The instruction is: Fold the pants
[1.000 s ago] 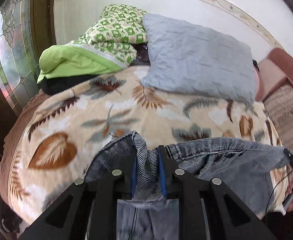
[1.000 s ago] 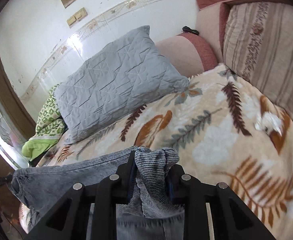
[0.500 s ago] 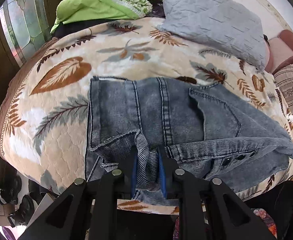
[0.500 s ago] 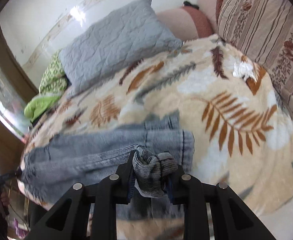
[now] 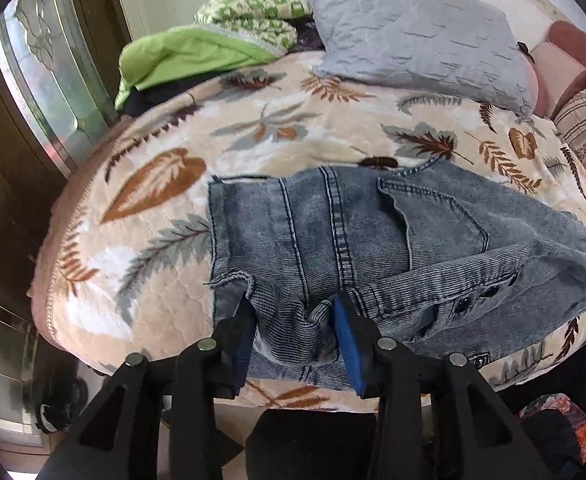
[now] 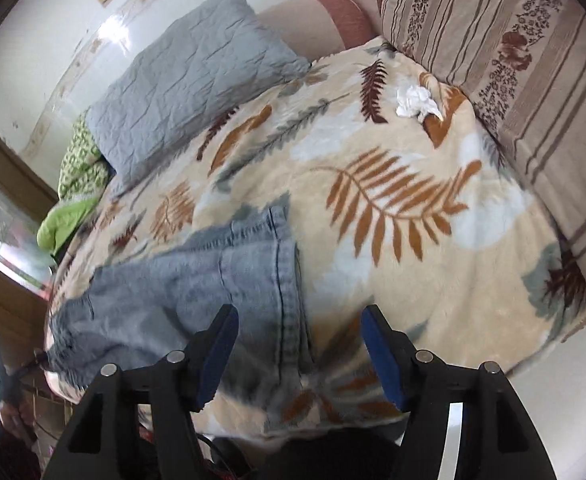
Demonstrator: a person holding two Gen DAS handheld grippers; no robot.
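My left tongs [image 5: 295, 320]: blue pads part-way apart, with a bunched fold of the pants [image 5: 373, 240] lying between them. The cloth fills the gap, but I cannot tell whether the pads are pressing it.

My right tongs [image 6: 299, 344]: spread wide, nothing held. The pants' side edge [image 6: 289, 300] lies on the bed directly ahead, between the two fingers and below them.

Pants: grey-blue denim, spread across the near part of the bed just beyond both tongs, on the leaf-print blanket [image 5: 161, 184]. From the left wrist, seams run away from the tongs, a pocket sits ahead and right, and a row of dark buttons [image 5: 475, 298] lies right of the tongs on a folded-over layer.

Beyond the pants: bare blanket [image 6: 393, 208]. A small white crumpled piece [image 6: 415, 100] lies far ahead and right of the right tongs.

Farthest: a grey quilted pillow [image 5: 417, 32] at the head of the bed, with a green bundle of bedding [image 5: 197, 52] to its left. A striped cushion [image 6: 513, 40] stands far right of the right tongs.
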